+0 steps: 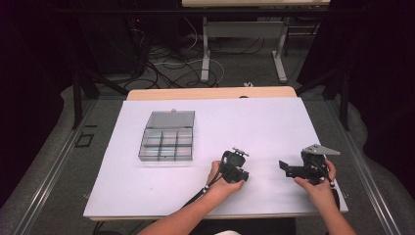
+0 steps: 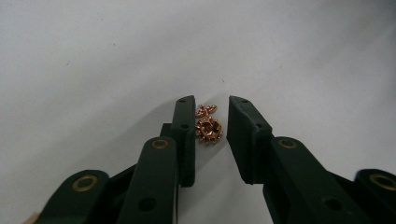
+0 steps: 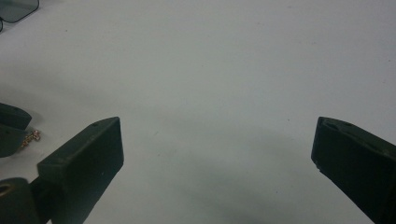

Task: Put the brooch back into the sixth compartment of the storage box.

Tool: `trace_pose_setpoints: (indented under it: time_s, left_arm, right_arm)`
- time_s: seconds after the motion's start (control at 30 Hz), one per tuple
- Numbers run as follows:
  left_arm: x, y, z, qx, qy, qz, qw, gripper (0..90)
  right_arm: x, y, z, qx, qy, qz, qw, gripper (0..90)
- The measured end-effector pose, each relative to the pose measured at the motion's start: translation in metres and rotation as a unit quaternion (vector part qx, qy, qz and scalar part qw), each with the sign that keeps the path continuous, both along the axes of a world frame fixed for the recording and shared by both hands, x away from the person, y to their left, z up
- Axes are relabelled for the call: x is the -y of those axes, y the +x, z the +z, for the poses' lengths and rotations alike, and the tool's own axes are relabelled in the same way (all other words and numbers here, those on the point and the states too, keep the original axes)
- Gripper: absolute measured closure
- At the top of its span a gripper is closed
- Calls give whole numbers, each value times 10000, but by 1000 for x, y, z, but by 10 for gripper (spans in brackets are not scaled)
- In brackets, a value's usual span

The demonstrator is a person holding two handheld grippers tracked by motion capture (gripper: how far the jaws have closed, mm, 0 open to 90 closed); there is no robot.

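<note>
High view: one clear plastic compartment box point(image 1: 166, 144), lid open, sits on the white table sheet point(image 1: 264, 122), well apart from both tools. Left gripper point(image 1: 240, 175) is tipped down at the sheet; right gripper point(image 1: 285, 168) hangs idle nearby.

Left gripper view: jaws parted, straddling two small copper-gold ornate metal pieces point(image 2: 208, 125) lying on the sheet, nothing grasped yet. Risk: they're tiny and flat, so closing jaws may skid them aside or catch just one.

Right gripper view: jaws spread wide, empty; the pieces show at the left edge.
</note>
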State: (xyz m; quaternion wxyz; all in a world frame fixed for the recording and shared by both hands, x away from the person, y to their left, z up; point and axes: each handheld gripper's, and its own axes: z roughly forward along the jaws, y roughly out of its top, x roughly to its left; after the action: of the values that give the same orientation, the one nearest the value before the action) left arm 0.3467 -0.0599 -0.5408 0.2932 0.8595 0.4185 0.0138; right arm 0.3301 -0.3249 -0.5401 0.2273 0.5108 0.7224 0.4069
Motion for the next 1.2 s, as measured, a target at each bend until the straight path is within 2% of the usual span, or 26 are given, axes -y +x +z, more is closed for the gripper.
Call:
trace_pose_setpoints:
  time_s: [0.23, 0.73, 1.2]
  left_arm:
    - [0, 1, 0, 27, 50, -27, 10000, 774]
    - [-2, 2, 0, 23, 3, -36, 10000, 779]
    - [-14, 9, 3, 11, -134, 154, 9998, 779]
  right_arm:
    - [0, 0, 0, -25, -8, -2, 10000, 21]
    - [0, 0, 0, -32, 8, -28, 10000, 22]
    - [0, 0, -1, -37, -1, -14, 10000, 22]
